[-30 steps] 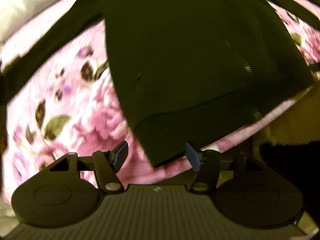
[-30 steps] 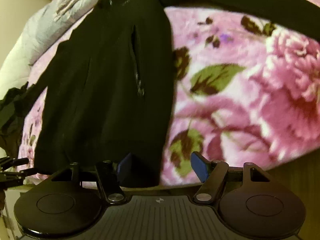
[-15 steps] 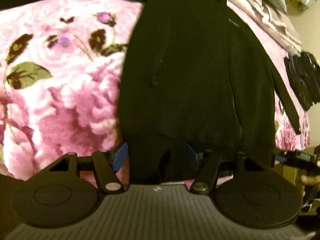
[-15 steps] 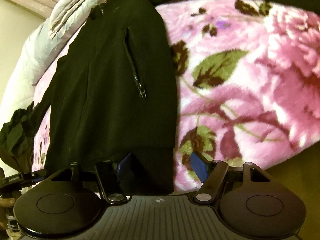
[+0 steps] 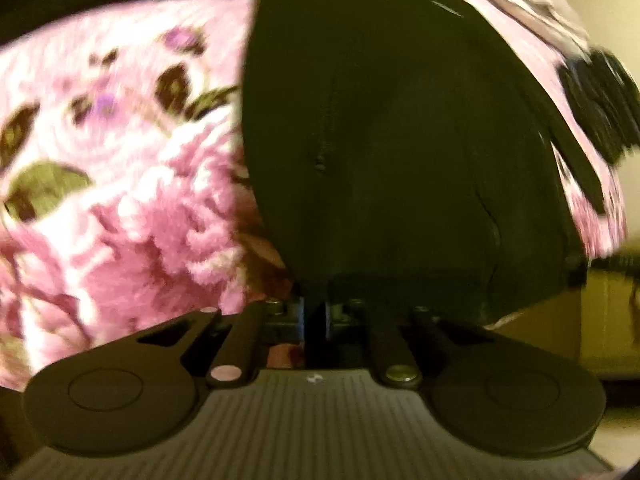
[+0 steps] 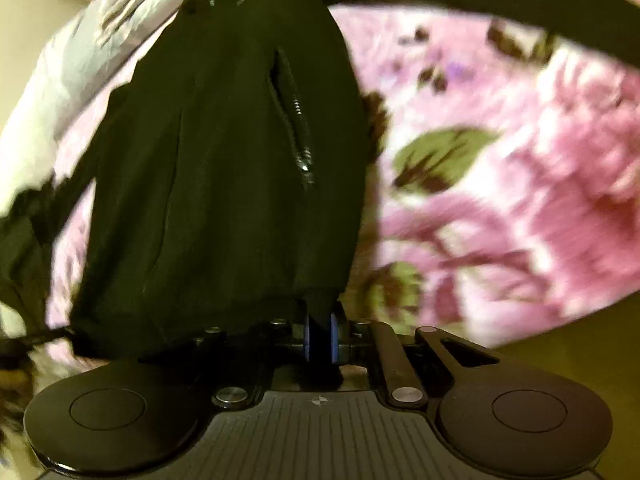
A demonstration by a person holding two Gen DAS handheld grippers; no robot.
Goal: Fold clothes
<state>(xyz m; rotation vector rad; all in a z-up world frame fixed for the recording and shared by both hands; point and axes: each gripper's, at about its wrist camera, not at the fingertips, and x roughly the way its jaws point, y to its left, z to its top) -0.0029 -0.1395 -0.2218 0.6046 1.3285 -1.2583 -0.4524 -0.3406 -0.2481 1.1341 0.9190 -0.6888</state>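
the black jacket (image 6: 224,168) lay flat on the floral blanket (image 6: 500,200), collar far, hem at the near bed edge. the left gripper (image 5: 316,320) was shut narrow on the hem at one corner; the right gripper (image 6: 320,336) was clamped on the hem at the other (blue pads visible, cloth between them). risk: each pinch took only a thin fold of hem, so a fast or uneven lift could pull the cloth free, and unequal pull would skew the fold line. the fleece blanket would likely drag on the jacket and could bunch it. the pocket zip (image 6: 298,148) could snag. nearby: a pale duvet (image 6: 60,80) beyond the collar and a dark garment (image 5: 600,100) beside the jacket, both near the fold path.
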